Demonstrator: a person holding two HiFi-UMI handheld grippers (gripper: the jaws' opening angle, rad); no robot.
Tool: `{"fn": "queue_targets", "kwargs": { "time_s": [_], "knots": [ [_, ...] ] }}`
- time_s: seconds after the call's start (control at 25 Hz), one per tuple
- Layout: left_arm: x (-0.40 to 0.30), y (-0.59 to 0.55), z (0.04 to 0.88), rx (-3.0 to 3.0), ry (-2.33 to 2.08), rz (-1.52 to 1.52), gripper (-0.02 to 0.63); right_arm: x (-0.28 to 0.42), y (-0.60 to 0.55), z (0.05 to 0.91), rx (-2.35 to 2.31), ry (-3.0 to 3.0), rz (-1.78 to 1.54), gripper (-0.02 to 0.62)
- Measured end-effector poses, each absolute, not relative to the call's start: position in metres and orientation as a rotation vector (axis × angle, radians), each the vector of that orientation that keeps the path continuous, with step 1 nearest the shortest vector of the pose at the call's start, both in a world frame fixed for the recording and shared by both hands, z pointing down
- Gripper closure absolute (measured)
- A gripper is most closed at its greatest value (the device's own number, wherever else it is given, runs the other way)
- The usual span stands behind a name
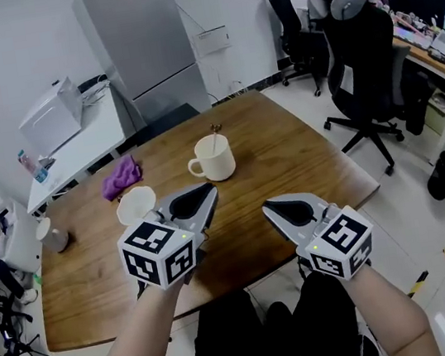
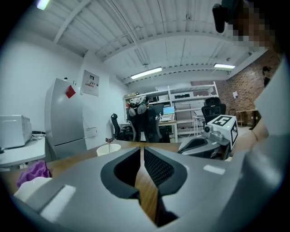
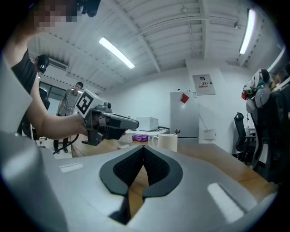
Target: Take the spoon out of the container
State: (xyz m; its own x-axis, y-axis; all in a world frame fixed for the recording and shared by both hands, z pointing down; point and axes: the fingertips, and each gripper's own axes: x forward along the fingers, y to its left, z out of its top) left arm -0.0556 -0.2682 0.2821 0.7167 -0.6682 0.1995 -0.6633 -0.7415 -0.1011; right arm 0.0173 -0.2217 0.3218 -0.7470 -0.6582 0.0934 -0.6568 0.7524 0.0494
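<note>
A broad wooden surface (image 1: 303, 160) fills the middle of the scene; beyond its far edge stands a tall grey cabinet (image 1: 144, 51), with a black office chair (image 1: 363, 58) to the far right and a white side table (image 1: 84, 149) carrying a white box-shaped appliance (image 1: 49, 116) to the far left. At the near edge the person holds both tools over the wood, side by side and apart; the left hand-held gripper (image 1: 210, 190) has its jaws at a very narrow slit with nothing between them; the right hand-held gripper (image 1: 267, 205) has its jaws together at the tips, holding nothing. Past them, towards the far middle of the surface, stands a cream mug (image 1: 216, 161), its handle turned left; the spoon (image 1: 215, 135) stands inside it, its handle leaning up above the rim; neither gripper touches mug or spoon. Left of the mug lies a crumpled purple cloth (image 1: 122, 177); just nearer sits a small white bowl (image 1: 136, 204); at the left edge stands a small grey cup (image 1: 55, 239).
</note>
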Motion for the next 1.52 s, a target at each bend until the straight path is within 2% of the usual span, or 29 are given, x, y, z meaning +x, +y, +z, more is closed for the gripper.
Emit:
{"fn": "queue_targets", "kwargs": {
  "time_s": [0.88, 1.24, 1.52],
  "knots": [
    [-0.045, -0.436, 0.280, -2.890, 1.173, -0.957, 0.461, -0.004, -0.249, 0.308, 1.016, -2.765, -0.092, 0.591],
    [-0.029, -0.466, 0.298, -2.896, 1.128, -1.122, 0.360, -0.015, -0.254, 0.306, 0.976, -2.791, -0.103, 0.589],
    [-0.023, -0.478, 0.309, -2.860, 1.159, -1.193, 0.374, -0.012, -0.256, 0.306, 0.985, -2.812, -0.100, 0.589]
  ]
}}
